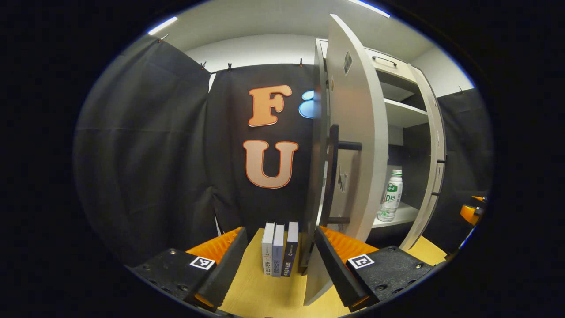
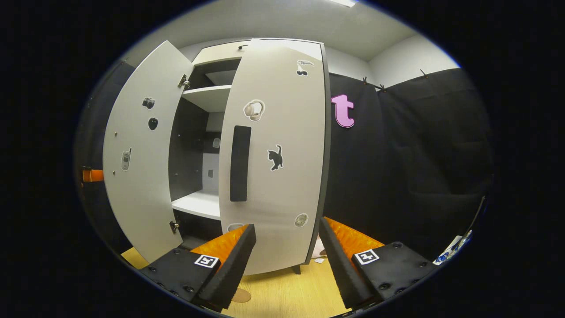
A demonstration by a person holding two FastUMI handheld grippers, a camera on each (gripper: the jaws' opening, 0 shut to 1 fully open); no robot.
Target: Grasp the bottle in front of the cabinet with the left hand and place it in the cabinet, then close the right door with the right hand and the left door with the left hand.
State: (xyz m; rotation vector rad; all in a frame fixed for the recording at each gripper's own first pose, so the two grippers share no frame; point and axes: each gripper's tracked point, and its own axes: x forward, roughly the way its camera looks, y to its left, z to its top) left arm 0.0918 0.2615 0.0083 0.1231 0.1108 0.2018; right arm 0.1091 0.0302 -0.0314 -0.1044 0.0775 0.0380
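Already the bottle [image 1: 391, 195] is seen standing upright on the cabinet's lower shelf [image 1: 402, 216], near its front edge, w/ nothing gripping it. Left claw [image 1: 279, 260] is spread wide and empty, low over the wooden worktop [image 1: 265, 296], w/ three books [image 1: 280, 248] standing upright between its fingers' line of sight and the left door [image 1: 357, 145] edge-on just beside its right finger. Right claw [image 2: 287, 260] is likewise released, nothing held, and is faced by the right door [image 2: 276, 154], which appears swung most of the way shut; a gap to the shelf interior is left on its handle [image 2: 240, 163] side. Step in hand is judged to be closing the right door. It is best done by a flat, steady push low on the panel, kept clear of the handle, until the door is seated; left door's edge should be pushed only afterwards.
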